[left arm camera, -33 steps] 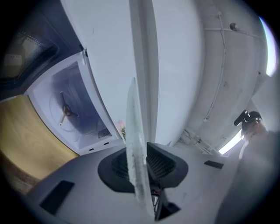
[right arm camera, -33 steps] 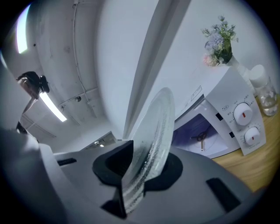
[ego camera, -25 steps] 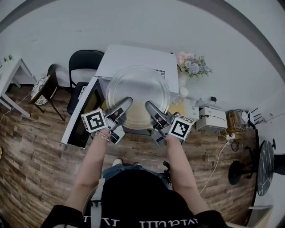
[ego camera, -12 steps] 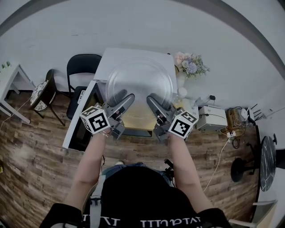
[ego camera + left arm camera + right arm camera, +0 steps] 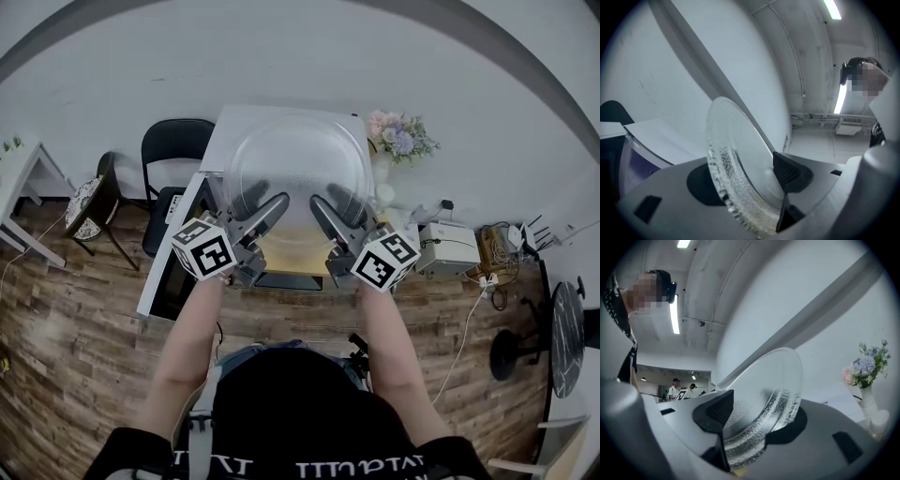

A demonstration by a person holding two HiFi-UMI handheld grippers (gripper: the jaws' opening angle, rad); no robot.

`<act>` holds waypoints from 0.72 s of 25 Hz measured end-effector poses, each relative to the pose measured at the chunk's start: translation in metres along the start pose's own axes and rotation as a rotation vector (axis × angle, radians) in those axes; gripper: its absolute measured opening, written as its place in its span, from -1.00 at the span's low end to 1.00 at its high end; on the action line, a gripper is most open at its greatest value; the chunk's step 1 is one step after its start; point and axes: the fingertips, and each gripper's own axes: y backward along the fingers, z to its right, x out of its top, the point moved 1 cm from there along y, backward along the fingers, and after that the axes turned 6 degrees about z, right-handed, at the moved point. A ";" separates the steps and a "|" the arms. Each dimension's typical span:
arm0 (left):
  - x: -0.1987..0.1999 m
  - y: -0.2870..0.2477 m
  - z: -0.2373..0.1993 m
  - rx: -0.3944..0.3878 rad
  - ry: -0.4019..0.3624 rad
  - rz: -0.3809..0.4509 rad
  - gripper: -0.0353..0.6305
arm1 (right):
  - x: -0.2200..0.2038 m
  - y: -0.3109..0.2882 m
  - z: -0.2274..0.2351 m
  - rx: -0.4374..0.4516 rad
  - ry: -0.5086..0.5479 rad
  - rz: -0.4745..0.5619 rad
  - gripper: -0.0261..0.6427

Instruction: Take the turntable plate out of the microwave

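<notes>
Both grippers hold the clear glass turntable plate [image 5: 298, 169] in the air, over the white microwave [image 5: 228, 129]. My left gripper [image 5: 262, 204] grips its near-left rim and my right gripper [image 5: 335, 202] its near-right rim. One finger of each lies over the glass, the other shows through it from beneath. In the left gripper view the ribbed plate rim [image 5: 733, 164] sits between the two pads; the right gripper view shows the plate's rim [image 5: 780, 380] the same way. Both pairs of jaws have just been opening, with the plate still between them.
The microwave door [image 5: 173, 272] hangs open to the left. A black chair [image 5: 178, 141] stands behind it, another chair [image 5: 89, 197] further left. A vase of flowers [image 5: 403, 136] and a white box [image 5: 448, 251] with cables sit to the right.
The plate and both grippers have risen and moved toward the wall, so the plate now covers the microwave's top. Both grippers have rolled, turning their marker cubes.
</notes>
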 end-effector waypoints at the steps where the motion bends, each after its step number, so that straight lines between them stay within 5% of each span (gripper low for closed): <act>1: 0.001 0.000 0.000 0.004 -0.012 0.002 -0.06 | 0.003 -0.001 -0.002 -0.003 0.024 0.007 -0.27; 18: 0.021 -0.014 0.020 -0.046 -0.124 0.053 -0.06 | 0.038 0.001 -0.012 0.011 0.205 0.083 -0.18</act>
